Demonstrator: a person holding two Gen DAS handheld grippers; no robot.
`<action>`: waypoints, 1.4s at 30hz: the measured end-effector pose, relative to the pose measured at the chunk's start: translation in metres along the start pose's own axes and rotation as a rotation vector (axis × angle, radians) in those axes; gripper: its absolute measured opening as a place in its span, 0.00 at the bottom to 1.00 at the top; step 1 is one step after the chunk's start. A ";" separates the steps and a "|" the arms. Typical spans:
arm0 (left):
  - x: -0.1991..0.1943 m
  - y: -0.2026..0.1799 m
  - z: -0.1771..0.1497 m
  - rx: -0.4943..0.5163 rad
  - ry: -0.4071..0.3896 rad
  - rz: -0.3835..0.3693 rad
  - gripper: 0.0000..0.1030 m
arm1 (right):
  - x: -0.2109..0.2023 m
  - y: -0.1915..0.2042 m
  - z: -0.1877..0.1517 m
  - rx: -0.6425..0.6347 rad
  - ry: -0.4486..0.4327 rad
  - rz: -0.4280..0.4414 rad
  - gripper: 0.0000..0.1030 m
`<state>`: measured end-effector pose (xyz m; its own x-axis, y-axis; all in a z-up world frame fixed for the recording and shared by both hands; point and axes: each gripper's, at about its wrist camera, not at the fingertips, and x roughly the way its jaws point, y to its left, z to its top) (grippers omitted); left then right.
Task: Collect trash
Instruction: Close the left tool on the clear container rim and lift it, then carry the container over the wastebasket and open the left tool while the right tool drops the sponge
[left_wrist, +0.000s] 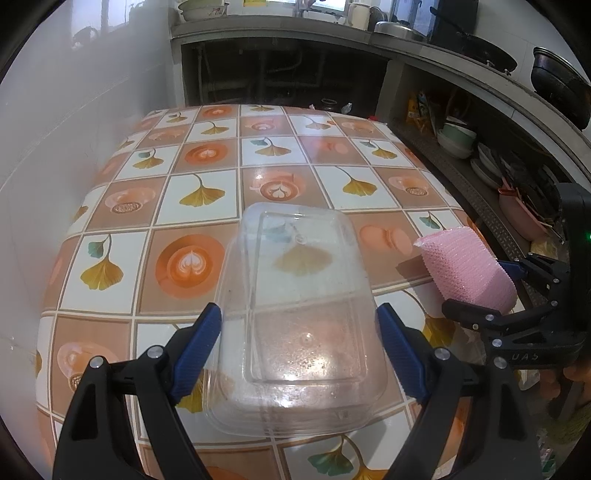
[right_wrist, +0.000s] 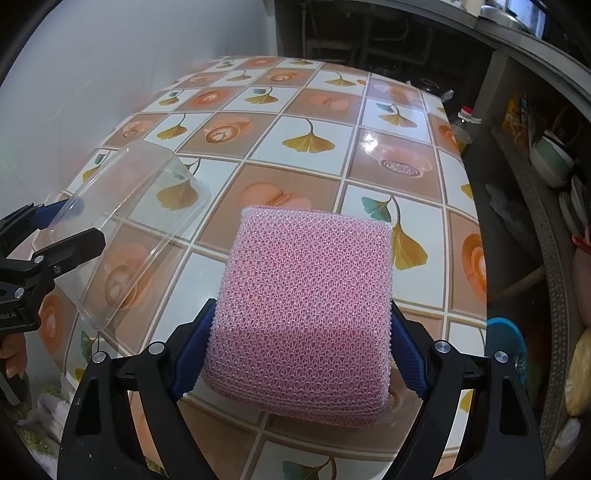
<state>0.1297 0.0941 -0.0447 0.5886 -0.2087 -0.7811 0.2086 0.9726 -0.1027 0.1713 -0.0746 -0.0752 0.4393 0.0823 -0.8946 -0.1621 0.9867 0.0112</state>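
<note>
My left gripper (left_wrist: 299, 354) grips the clear container (left_wrist: 295, 317), my right gripper (right_wrist: 299, 365) the pink sponge (right_wrist: 306, 317); I should hold both gently, without crushing.

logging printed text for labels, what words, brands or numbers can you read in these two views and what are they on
"UAS": raised letters on the black body of the right gripper, seen from the left wrist view.
White print on the black body of the left gripper, at the right wrist view's left edge: cut off, too small to read.
Yellow packets on the dark kitchen shelf: print too blurred.
Nothing else is readable.
</note>
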 end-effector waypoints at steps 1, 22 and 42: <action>0.000 0.000 0.000 0.000 -0.001 0.001 0.81 | 0.000 0.000 0.000 -0.001 -0.001 0.000 0.78; -0.020 -0.032 0.021 0.066 -0.054 -0.060 0.81 | -0.047 -0.041 -0.009 0.117 -0.106 0.002 0.78; 0.024 -0.259 0.101 0.410 0.054 -0.460 0.80 | -0.100 -0.252 -0.167 0.747 -0.155 -0.262 0.78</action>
<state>0.1690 -0.1729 0.0257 0.3292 -0.5811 -0.7443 0.7211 0.6636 -0.1992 0.0208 -0.3549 -0.0626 0.5073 -0.2005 -0.8381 0.5726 0.8052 0.1540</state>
